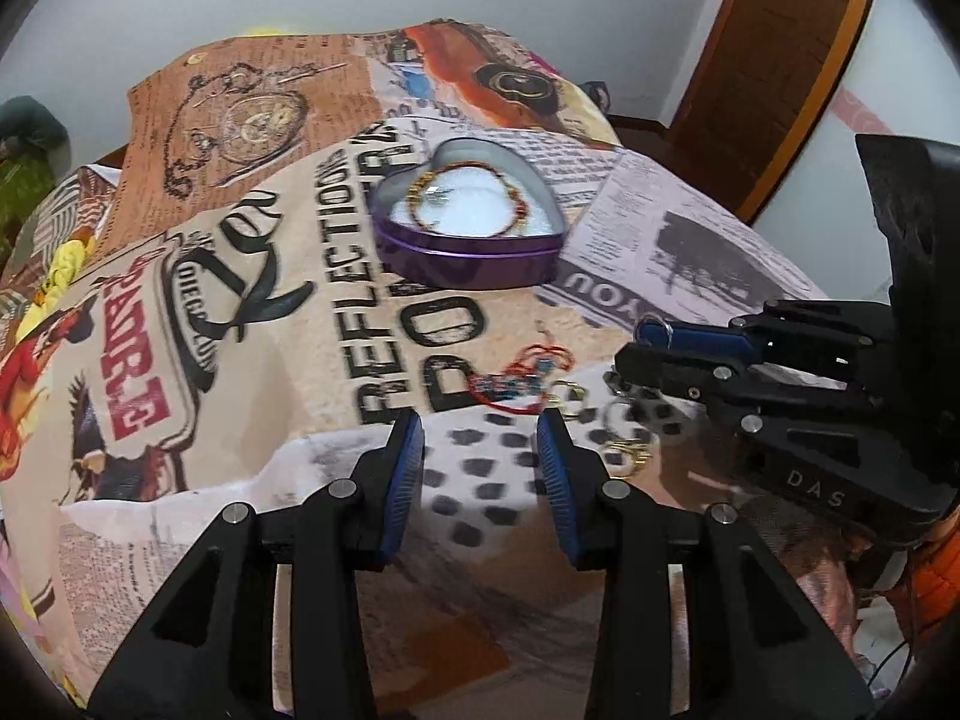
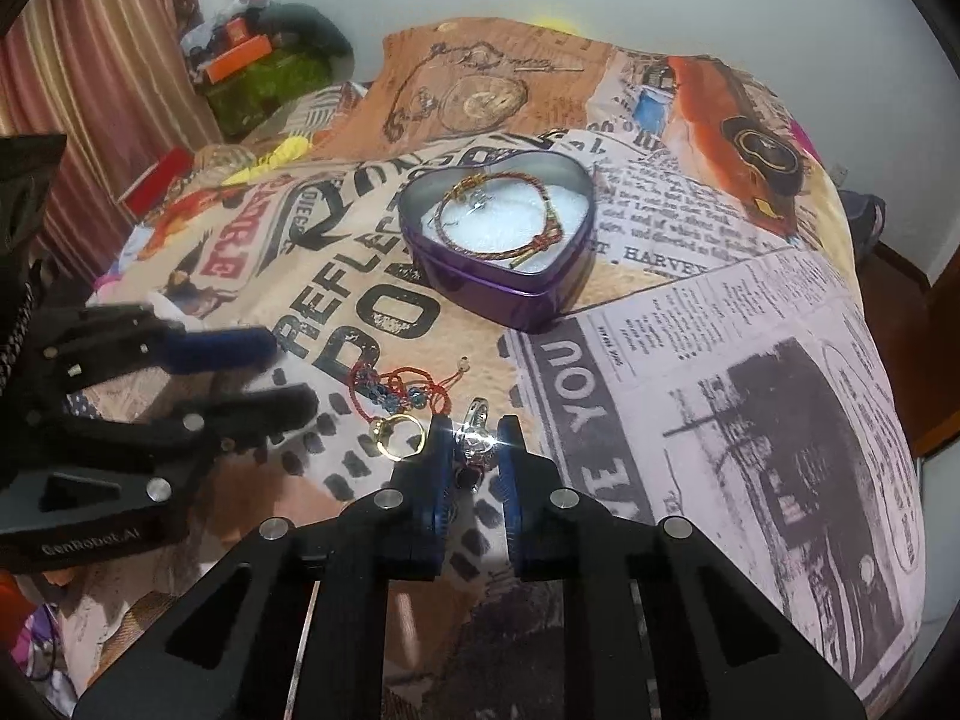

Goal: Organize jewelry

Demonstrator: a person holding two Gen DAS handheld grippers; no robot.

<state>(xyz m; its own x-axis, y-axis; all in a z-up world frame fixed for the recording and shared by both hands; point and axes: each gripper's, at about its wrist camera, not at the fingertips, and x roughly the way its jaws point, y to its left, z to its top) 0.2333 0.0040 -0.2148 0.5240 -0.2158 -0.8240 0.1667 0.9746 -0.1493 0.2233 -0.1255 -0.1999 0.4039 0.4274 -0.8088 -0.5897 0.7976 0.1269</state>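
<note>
- Blue-padded left gripper [image 1: 480, 429] hangs spread and empty in the left wrist view, over the printed bedspread [image 1: 270, 276], just short of the red cord bracelet [image 1: 516, 381]. The right gripper [image 1: 639, 348] is seen side-on, jaws nearly together on something small.
- Silver ring [image 2: 477, 429], in the right wrist view, sits pinched between the right gripper [image 2: 474, 438] pads, its band pointing forward toward the heart-shaped tin [image 2: 498, 240]. Thin, glossy metal could slip or twist out during the carry. The gold ring [image 2: 396, 435] lies just beside.
</note>
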